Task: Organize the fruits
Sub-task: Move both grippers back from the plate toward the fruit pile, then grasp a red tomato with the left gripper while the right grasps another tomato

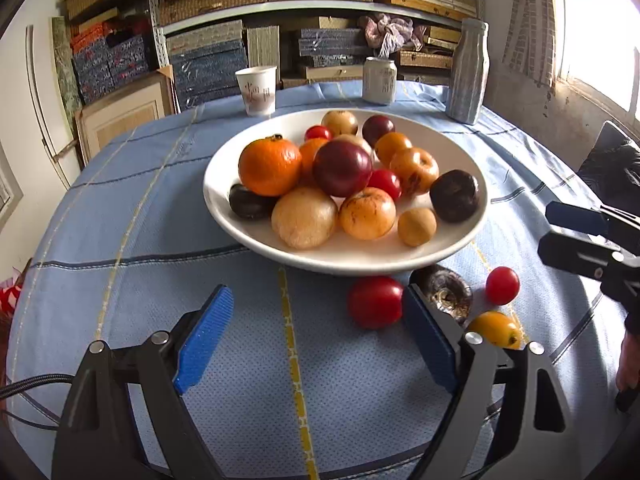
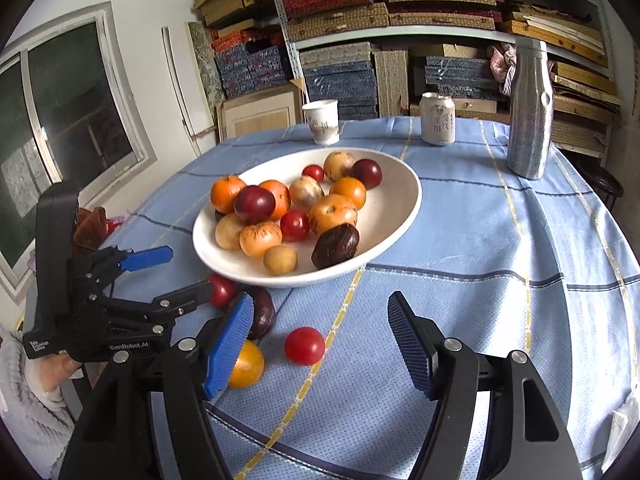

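A white bowl (image 1: pixel 240 216) (image 2: pixel 400 216) holds several fruits, among them an orange (image 1: pixel 269 167) and a dark red plum (image 1: pixel 342 168). On the blue cloth in front of it lie a red tomato (image 1: pixel 375 301) (image 2: pixel 220 290), a dark fruit (image 1: pixel 444 292) (image 2: pixel 262 312), a small red tomato (image 1: pixel 502 285) (image 2: pixel 304 345) and a yellow-orange fruit (image 1: pixel 495 329) (image 2: pixel 247 364). My left gripper (image 1: pixel 316 340) (image 2: pixel 176 276) is open and empty, just left of the loose fruits. My right gripper (image 2: pixel 320 344) (image 1: pixel 556 228) is open and empty above the small tomato.
A paper cup (image 1: pixel 257 90) (image 2: pixel 321 121), a can (image 1: pixel 379 80) (image 2: pixel 437 118) and a silver bottle (image 1: pixel 468 72) (image 2: pixel 530 112) stand behind the bowl. Shelves with stacked boxes (image 1: pixel 208 60) lie beyond the round table. A window (image 2: pixel 60 120) is on the left wall.
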A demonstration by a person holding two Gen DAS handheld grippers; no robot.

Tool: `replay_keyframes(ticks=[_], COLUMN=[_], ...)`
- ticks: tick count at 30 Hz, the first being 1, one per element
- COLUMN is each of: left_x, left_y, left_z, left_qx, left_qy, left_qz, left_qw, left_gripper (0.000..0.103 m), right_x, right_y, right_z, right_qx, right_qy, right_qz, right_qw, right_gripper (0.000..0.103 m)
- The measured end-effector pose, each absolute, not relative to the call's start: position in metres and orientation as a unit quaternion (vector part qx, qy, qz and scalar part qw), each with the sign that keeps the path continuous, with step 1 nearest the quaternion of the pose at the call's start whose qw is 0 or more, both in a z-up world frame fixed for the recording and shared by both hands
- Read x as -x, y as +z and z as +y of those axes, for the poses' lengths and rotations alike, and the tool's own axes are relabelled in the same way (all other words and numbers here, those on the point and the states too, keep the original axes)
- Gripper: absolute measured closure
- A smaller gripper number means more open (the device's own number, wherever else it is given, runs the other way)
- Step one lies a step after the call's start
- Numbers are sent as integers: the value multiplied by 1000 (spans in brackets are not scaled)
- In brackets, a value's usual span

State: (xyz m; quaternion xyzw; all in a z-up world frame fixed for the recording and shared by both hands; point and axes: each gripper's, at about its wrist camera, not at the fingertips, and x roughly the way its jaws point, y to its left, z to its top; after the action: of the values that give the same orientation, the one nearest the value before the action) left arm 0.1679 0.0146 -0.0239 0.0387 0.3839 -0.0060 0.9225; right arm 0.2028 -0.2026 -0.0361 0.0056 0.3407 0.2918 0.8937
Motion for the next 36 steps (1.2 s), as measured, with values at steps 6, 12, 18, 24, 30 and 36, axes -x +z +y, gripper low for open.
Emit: replay_keyframes(ticks=[6, 12, 18, 24, 30, 36], left_x=[-175, -184, -188, -188, -183, -176], left_y=[-27, -30, -36, -41, -37, -30], left_z=[15, 7, 16, -11, -11, -6], left_qx=[-36, -46, -15, -88, -98, -93], left_qy=[-13, -37, -77, -67, -56, -36], left_qz=[390, 400, 420, 424, 411, 394], left_qw=[920, 915, 904, 899, 905, 914], left_gripper=[15, 17, 37, 49, 57, 65], right_x=[-209, -214, -219, -216, -207, -207], right_y=[-47, -61, -72, -71, -69, -67], right_z=[-196, -184, -185, -179, -167, -173], right_qx=[3, 20, 1, 25, 65, 56], right_qy=[290, 293, 306, 303, 307, 300], right_qz=[367, 397, 424, 422, 411, 407], right_qw=[884, 870, 853, 854, 856, 861], right_gripper=[32, 45, 61, 60, 76, 77])
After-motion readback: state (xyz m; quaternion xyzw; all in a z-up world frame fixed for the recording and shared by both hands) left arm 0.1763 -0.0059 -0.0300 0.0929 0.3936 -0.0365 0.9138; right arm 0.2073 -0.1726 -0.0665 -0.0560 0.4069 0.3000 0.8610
